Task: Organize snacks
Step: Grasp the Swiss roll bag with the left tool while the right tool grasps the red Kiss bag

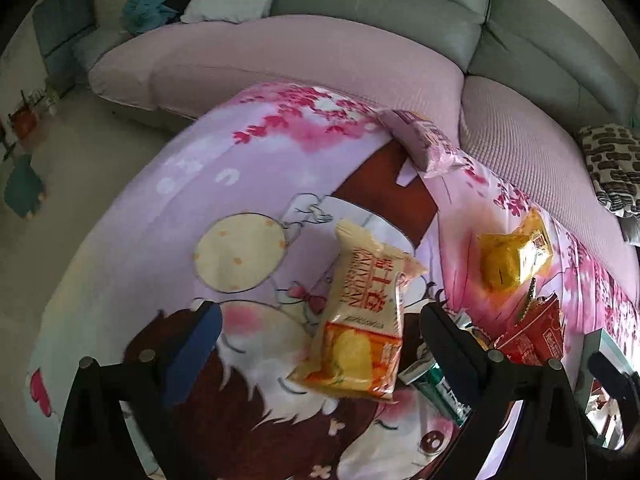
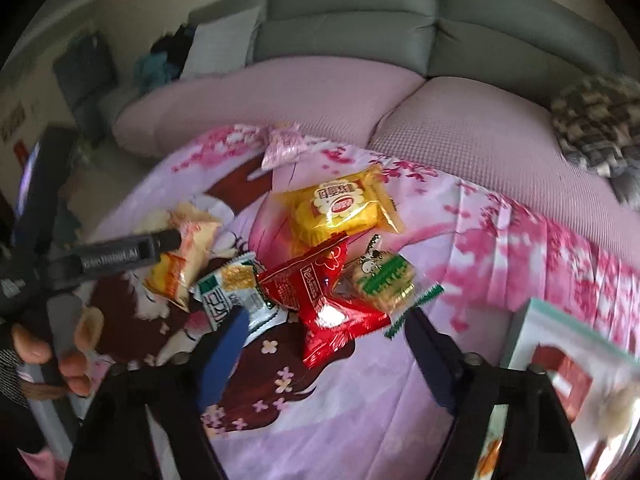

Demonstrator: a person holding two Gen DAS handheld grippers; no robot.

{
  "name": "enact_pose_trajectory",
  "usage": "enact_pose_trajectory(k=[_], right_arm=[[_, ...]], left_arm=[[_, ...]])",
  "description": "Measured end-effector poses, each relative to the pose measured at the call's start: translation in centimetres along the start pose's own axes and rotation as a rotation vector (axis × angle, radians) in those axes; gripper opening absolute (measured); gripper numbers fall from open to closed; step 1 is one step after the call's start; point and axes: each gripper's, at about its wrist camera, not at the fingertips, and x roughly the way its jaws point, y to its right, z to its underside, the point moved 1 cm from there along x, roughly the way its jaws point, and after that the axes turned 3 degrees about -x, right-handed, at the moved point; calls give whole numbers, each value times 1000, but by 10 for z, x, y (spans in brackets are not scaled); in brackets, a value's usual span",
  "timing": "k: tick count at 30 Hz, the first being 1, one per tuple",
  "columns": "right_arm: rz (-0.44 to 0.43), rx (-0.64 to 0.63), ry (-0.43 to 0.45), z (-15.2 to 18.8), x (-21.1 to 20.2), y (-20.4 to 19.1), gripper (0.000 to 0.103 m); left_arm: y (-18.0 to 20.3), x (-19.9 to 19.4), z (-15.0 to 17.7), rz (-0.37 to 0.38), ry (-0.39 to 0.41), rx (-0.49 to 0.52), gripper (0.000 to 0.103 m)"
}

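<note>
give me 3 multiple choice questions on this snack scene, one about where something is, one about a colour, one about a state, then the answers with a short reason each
1. Where is the clear packet holding a green-labelled biscuit relative to the shiny red foil packet, in the right wrist view?
A. to its left
B. to its right, touching it
C. far off on the sofa

2. What colour is the square packet lying beyond the red foil packet?
A. yellow
B. blue
C. black

3. What is the state of the right gripper?
A. shut on the red packet
B. shut on nothing
C. open, holding nothing

Answers:
1. B, the biscuit packet lies against the red packet's right edge.
2. A, its wrapper is bright yellow with a red label.
3. C, a clear gap separates the blue-padded fingers, and the red packet lies on the pink printed cloth untouched by either pad.
</note>
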Motion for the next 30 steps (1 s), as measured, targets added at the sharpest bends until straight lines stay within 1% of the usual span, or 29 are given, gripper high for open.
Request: enact_pose_trajectory(k=[1, 2, 3, 4, 5, 8, 10, 11, 15, 17, 18, 19, 24, 30], right_arm=[[5, -12, -13, -1, 5, -1, 73], [8, -24, -28, -2, 11, -2, 69], [14, -34, -38, -3, 16, -3, 62], [24, -47, -57, -4, 23, -4, 60], [30, -52, -66, -4, 26, -5, 59], [25, -57, -85, -5, 38, -3, 59], [27, -63, -98, -4, 44, -3, 55], [31, -65, -102, -5, 46, -4, 52], [26, -65, -117, -5, 53, -5, 52], [25, -54, -114, -6, 54, -5, 50], [27, -48, -112, -6, 53, -5, 48], [27, -38, -107, -6, 52, -4, 48], [8, 5, -84, -3, 41, 0, 42], [-12, 85, -30, 6, 18, 7, 40]], left_arm=[[1, 3, 0, -3, -9, 0, 98], [3, 7, 1, -6, -17, 2, 97], [4, 11, 1, -7, -24, 4, 94], [6, 15, 2, -7, -32, 9, 87], [8, 18, 2, -9, -38, 13, 85], [12, 27, 3, -7, -50, 15, 83], [14, 32, 4, -15, -52, 17, 77], [15, 34, 4, -26, -51, 22, 77], [16, 35, 3, -35, -39, 24, 76], [17, 35, 4, -50, -33, 28, 71], [18, 35, 4, -73, -26, 36, 64], [18, 34, 5, -84, -21, 41, 58], [13, 29, 3, -84, -9, 22, 43], [8, 13, 5, -80, 15, -7, 38]])
